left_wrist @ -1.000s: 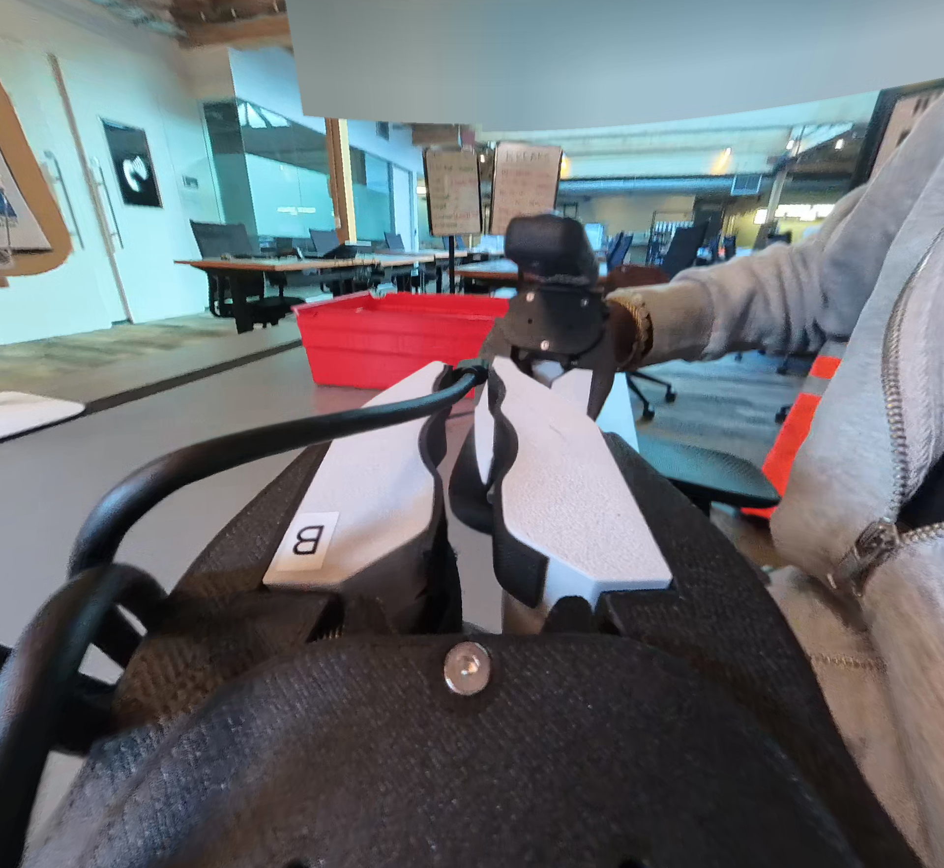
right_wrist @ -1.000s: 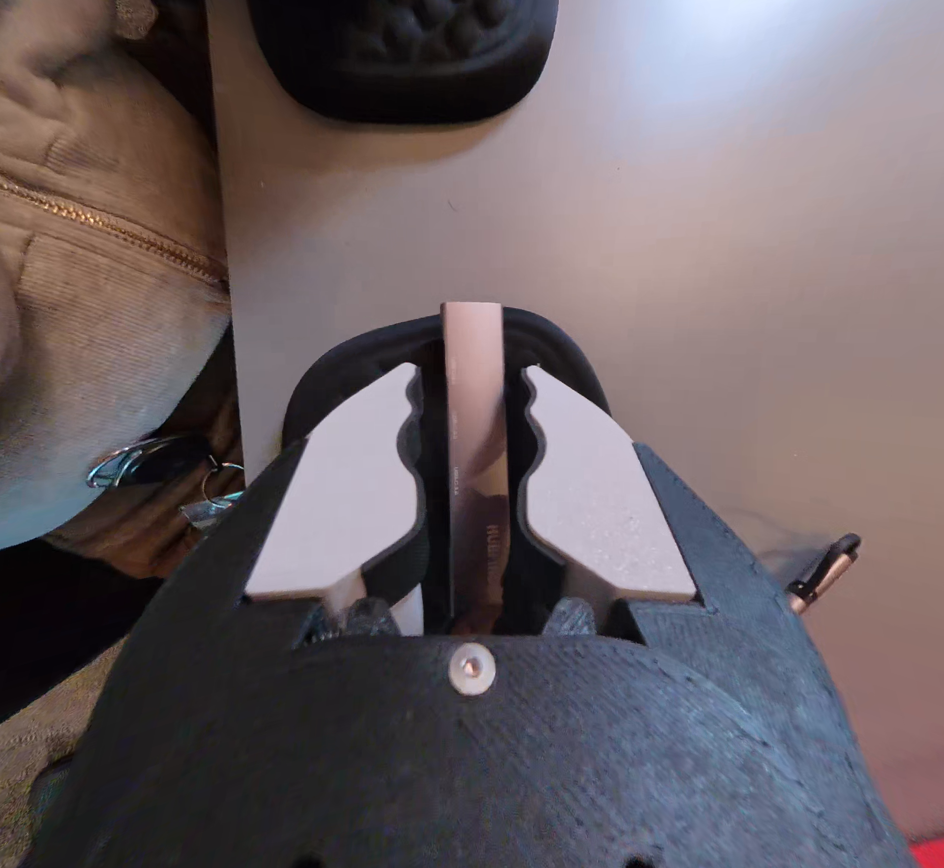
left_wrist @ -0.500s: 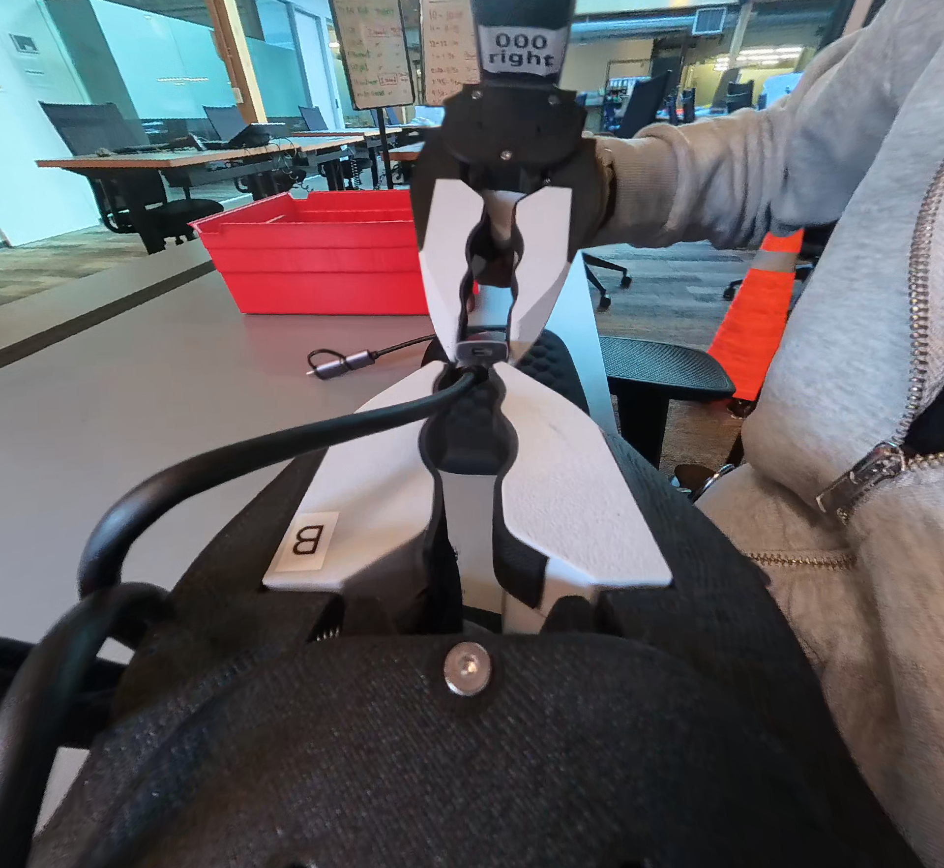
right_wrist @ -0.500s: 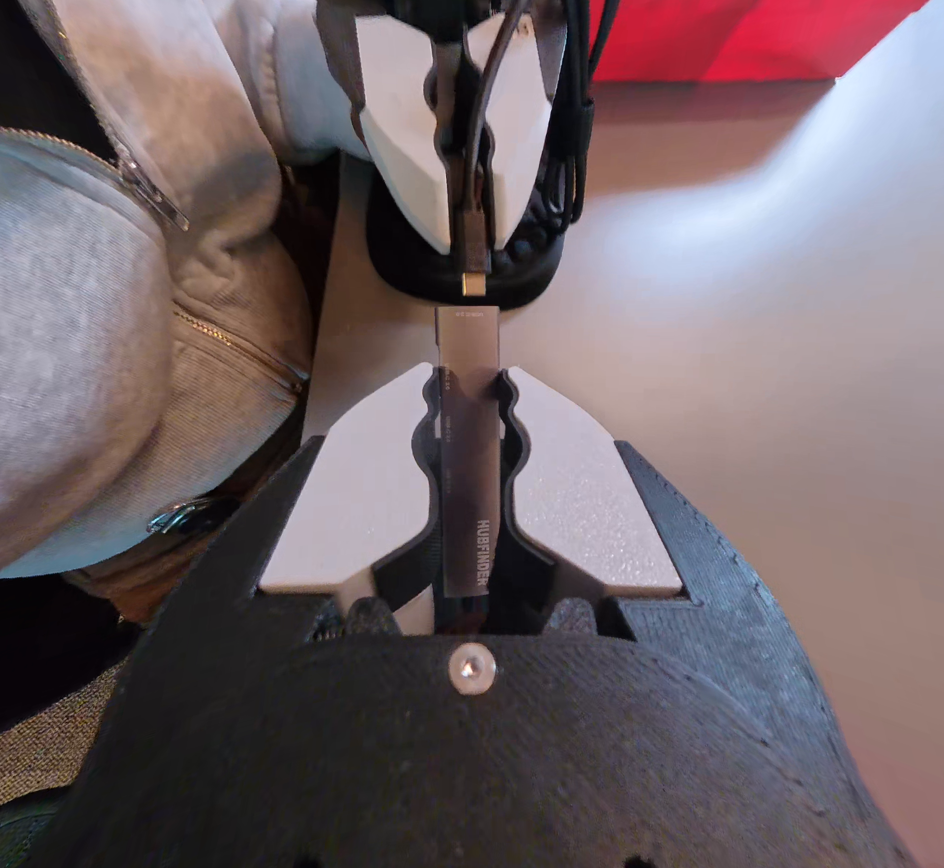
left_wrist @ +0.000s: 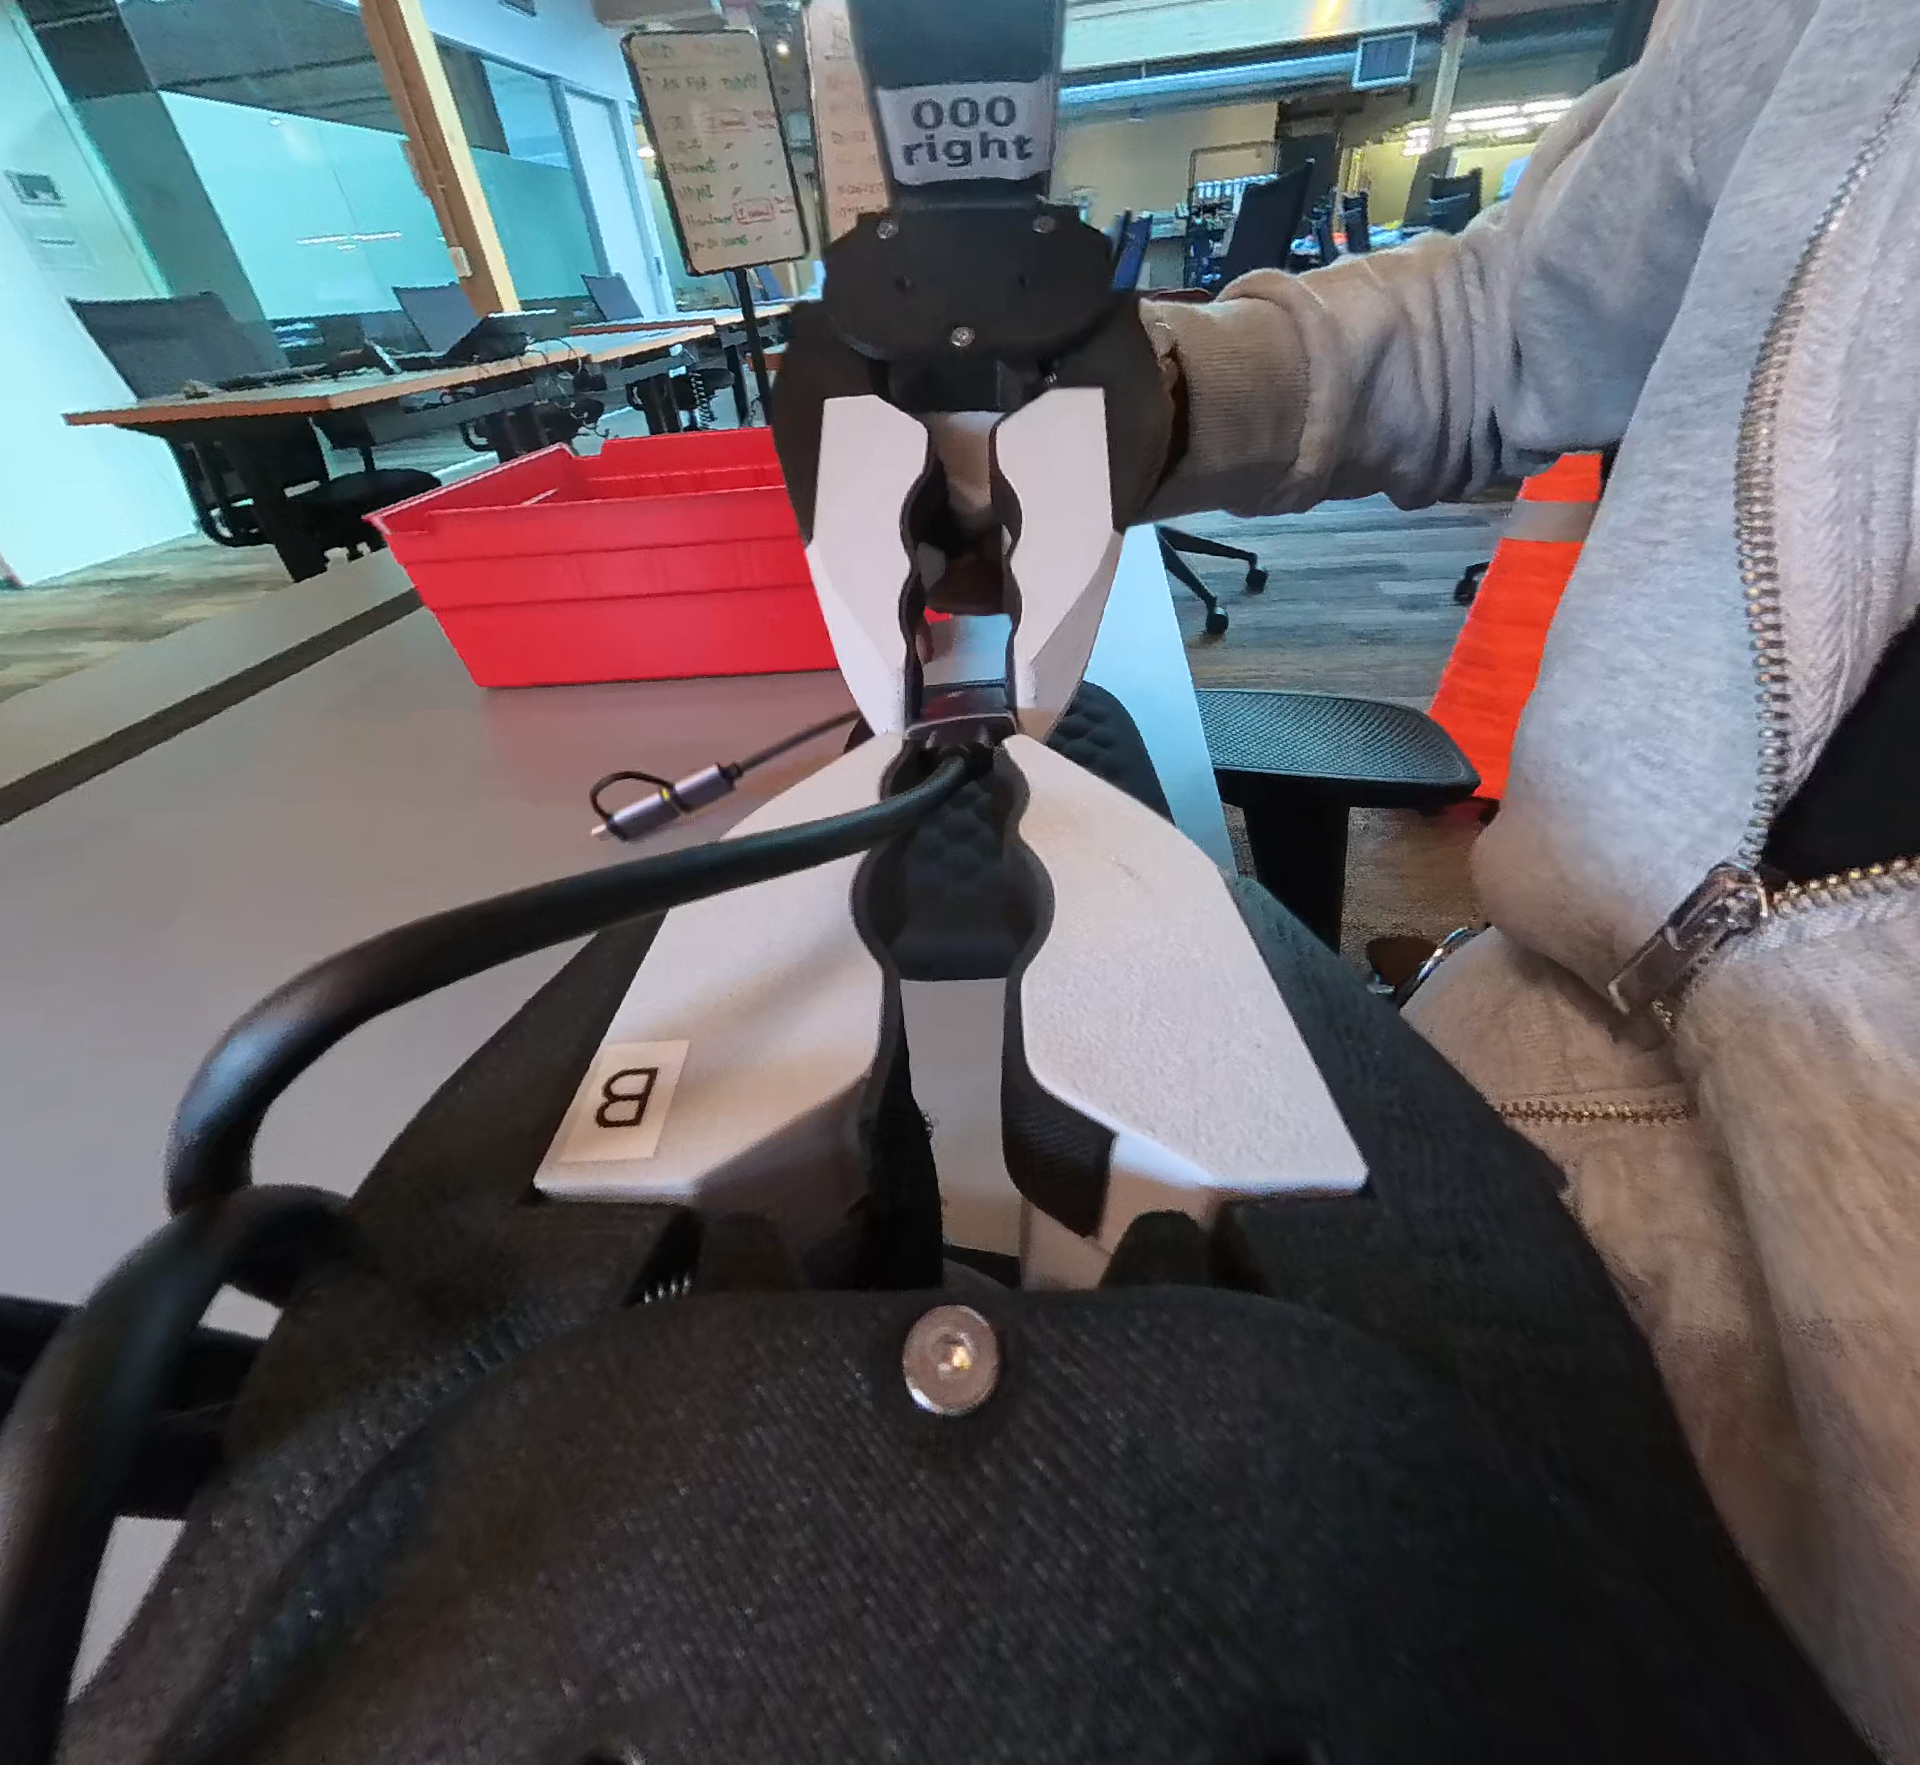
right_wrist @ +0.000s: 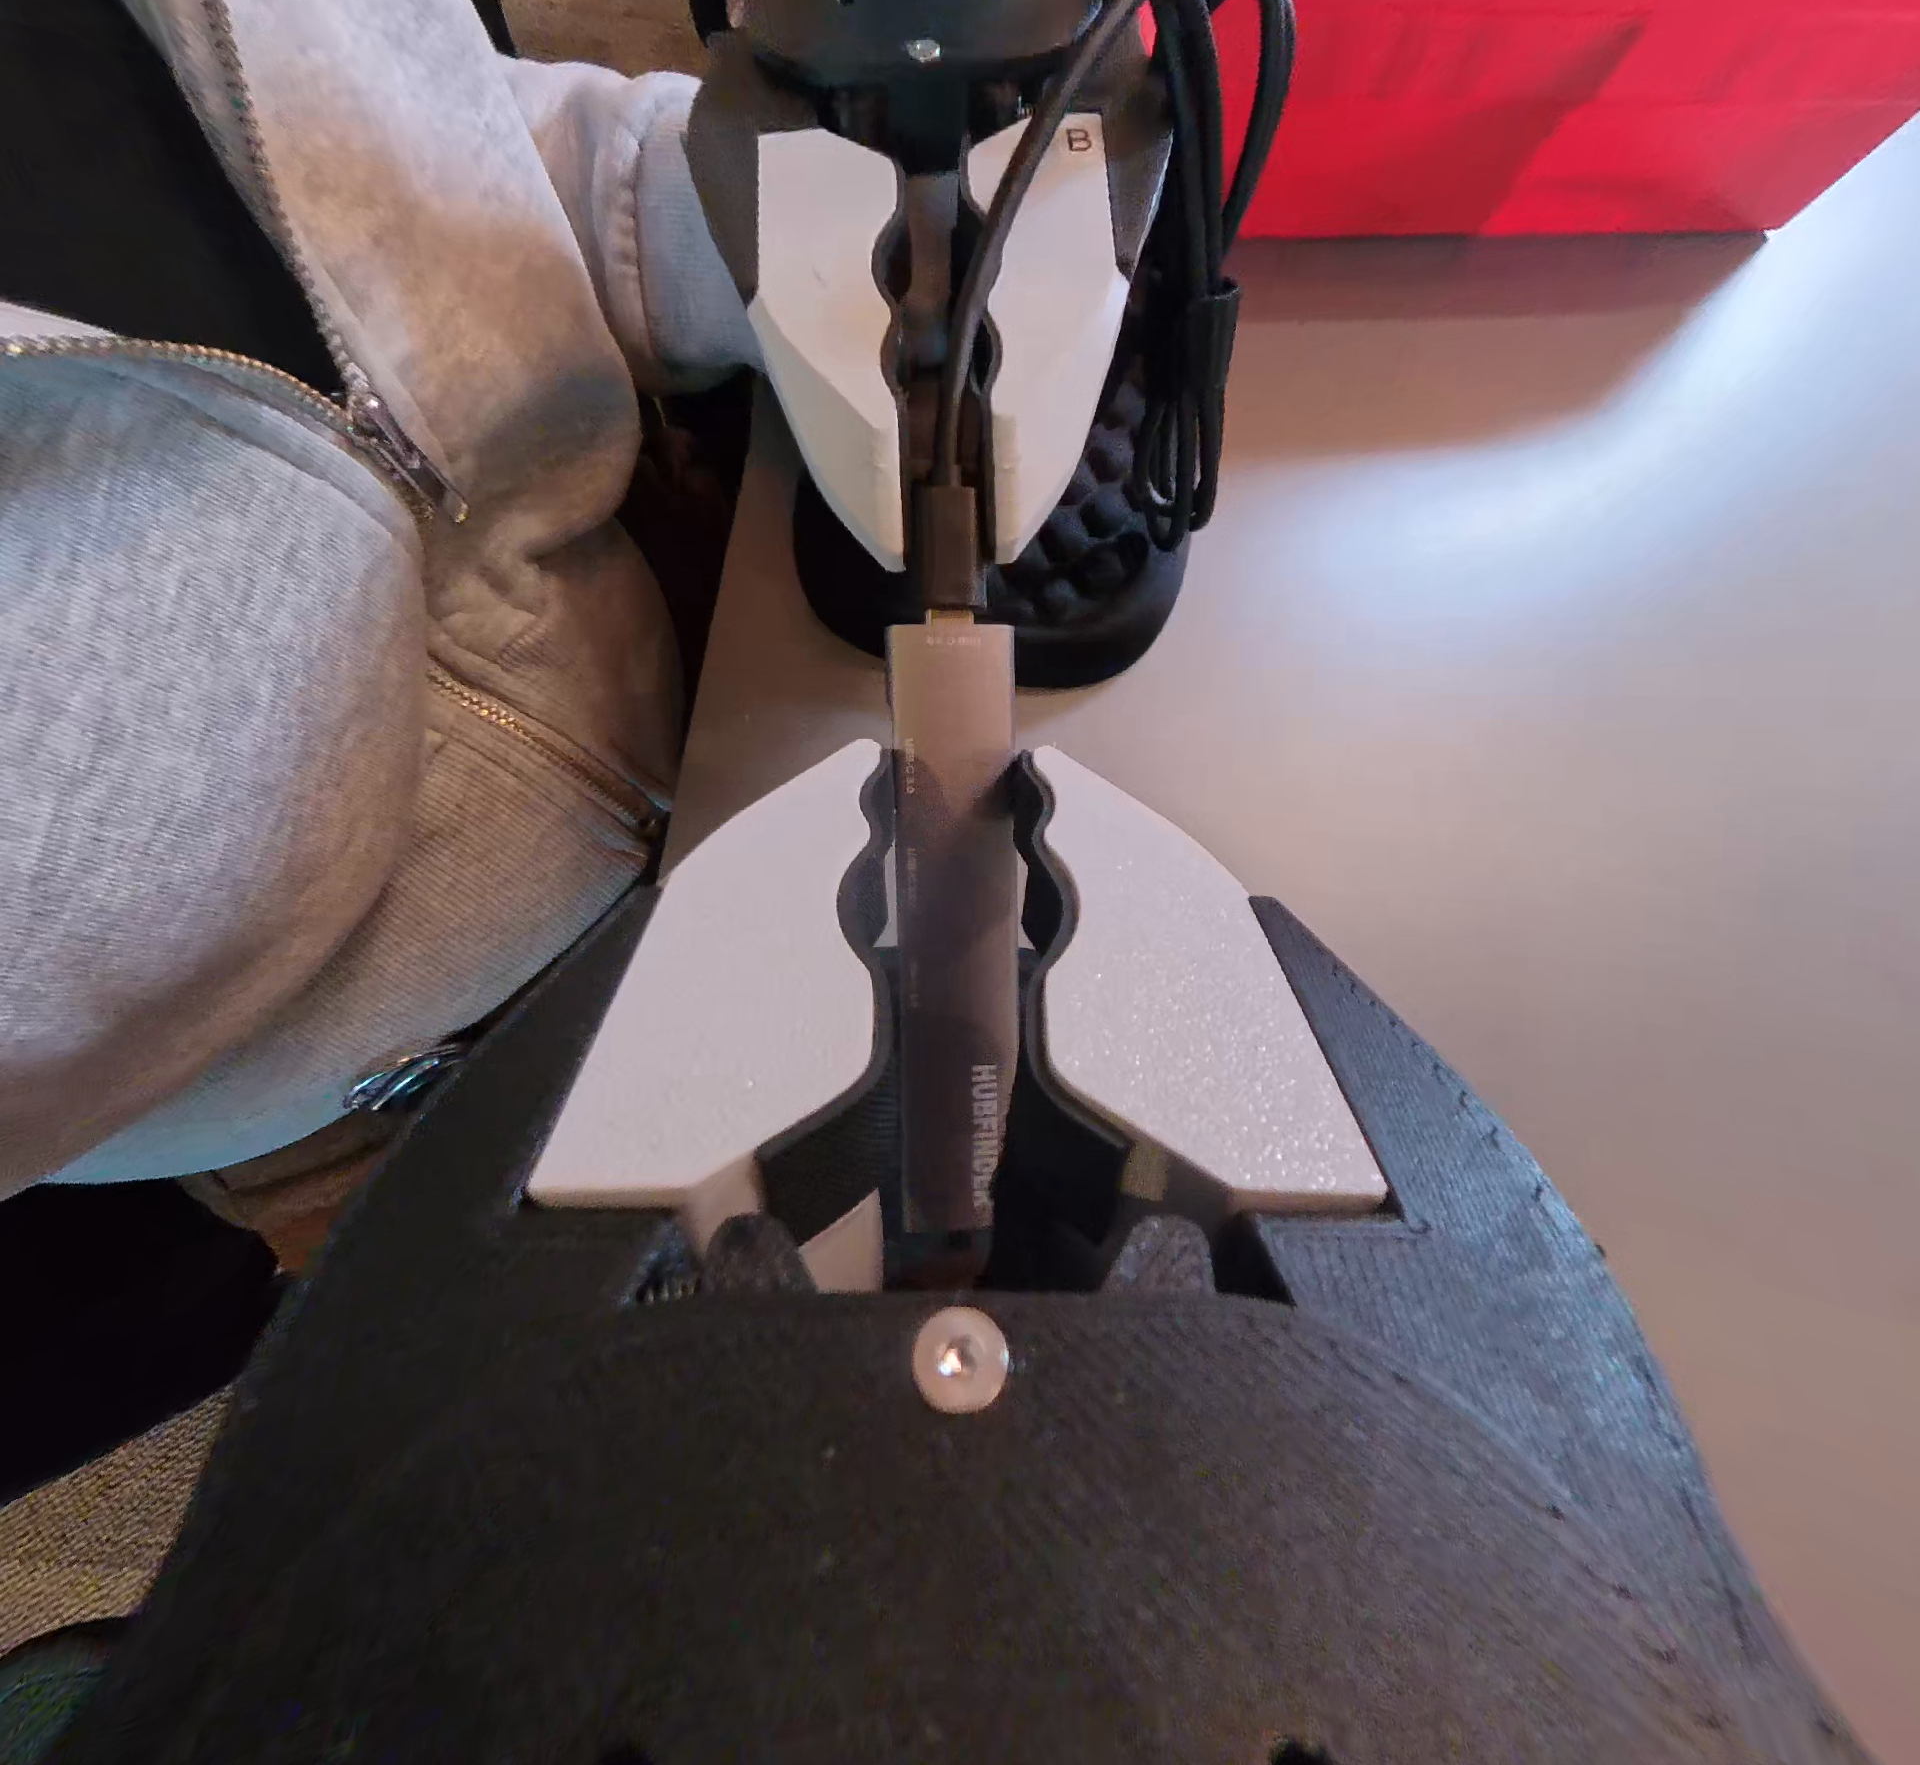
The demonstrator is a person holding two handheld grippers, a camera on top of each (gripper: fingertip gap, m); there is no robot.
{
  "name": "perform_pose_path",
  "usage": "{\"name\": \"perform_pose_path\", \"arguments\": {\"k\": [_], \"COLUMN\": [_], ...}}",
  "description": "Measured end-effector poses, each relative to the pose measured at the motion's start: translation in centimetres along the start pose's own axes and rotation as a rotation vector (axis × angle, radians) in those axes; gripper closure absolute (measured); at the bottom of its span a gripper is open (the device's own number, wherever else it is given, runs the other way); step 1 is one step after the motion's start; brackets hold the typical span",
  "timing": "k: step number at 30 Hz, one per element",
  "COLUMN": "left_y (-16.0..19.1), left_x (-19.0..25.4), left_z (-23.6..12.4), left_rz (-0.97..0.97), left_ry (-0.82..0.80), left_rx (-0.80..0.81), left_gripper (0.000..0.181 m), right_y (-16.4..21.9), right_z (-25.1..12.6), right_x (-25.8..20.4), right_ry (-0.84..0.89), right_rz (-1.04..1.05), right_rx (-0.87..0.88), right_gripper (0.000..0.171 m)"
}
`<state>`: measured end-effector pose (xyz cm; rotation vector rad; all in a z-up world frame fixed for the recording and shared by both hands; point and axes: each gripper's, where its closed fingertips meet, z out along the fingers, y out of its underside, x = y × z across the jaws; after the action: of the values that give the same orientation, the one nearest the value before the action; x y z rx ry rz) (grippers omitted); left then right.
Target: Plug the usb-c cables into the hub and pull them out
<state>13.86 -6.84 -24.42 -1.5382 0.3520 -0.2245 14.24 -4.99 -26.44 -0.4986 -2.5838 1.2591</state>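
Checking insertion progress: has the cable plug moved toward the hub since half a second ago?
Yes. The black USB-C plug has closed the gap and now meets the end of the hub.

hub [right_wrist: 951, 884]: smooth brushed metal | cable [left_wrist: 582, 894]: glossy black rubber | bin [left_wrist: 623, 572]: shiny red plastic | tabletop [right_wrist: 1507, 676]: matt grey

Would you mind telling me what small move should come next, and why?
Probably push the left gripper straight toward the hub: the cable plug is lined up at the hub's end port with a sliver of metal tip showing, so it seems not fully seated.
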Motion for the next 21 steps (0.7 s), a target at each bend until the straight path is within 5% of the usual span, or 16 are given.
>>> {"name": "perform_pose_path", "arguments": {"k": [18,21], "left_y": [-0.4,-0.6], "left_x": [-1.2,-2.2], "left_z": [-0.1,-0.4], "left_rz": [-0.055,-0.15], "left_ry": [-0.056,-0.061], "left_rx": [0.035,0.06], "left_gripper": [0.166,0.142], "right_y": [-1.1,-2.6], "right_z": [0.0,-1.8], "right_x": [0.9,3.5], "right_ry": [0.052,0.141], "right_rz": [0.124,0.304], "right_rx": [0.067,0.191], "right_gripper": [0.15,0.15]}}
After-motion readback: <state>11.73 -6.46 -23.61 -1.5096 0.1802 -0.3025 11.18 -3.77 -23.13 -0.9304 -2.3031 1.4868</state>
